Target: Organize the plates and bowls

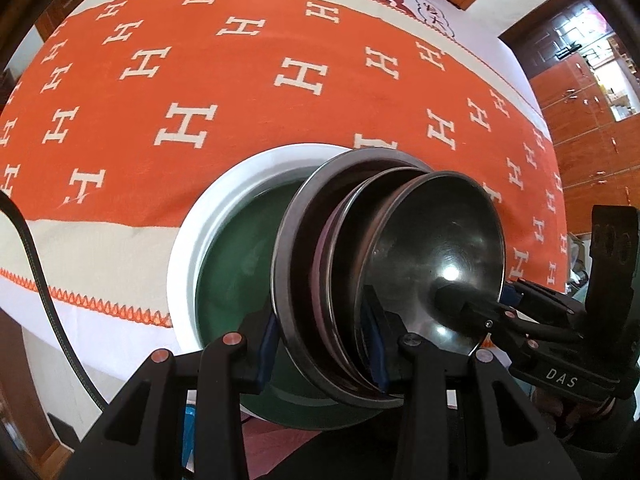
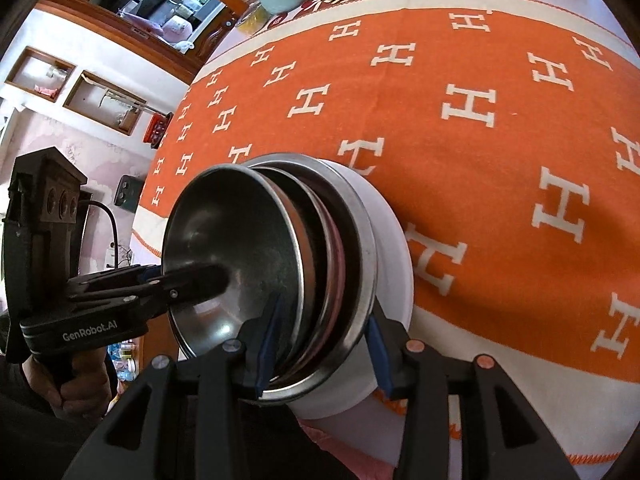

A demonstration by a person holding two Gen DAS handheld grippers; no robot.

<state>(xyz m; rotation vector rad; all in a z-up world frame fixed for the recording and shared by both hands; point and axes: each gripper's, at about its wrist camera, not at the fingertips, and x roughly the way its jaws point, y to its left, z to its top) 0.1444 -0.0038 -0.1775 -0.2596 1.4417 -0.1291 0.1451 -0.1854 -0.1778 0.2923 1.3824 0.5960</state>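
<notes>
So the stack of steel bowls is tipped on edge, nested together with a white plate with a green center behind it, over the orange H-pattern tablecloth. Left gripper is clamped across the stack's near rims, right gripper is gripping the same stack from the opposite side, blue pads pressing the rims.

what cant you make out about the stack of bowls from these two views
- How many dishes sit between the steel bowl and the white plate: both views, rims overlap.
- Whether the plate rests on the orange cloth: its bottom is cut off behind the left gripper and right gripper.
- The fingers' contact with the rims: hidden by the rims.
</notes>
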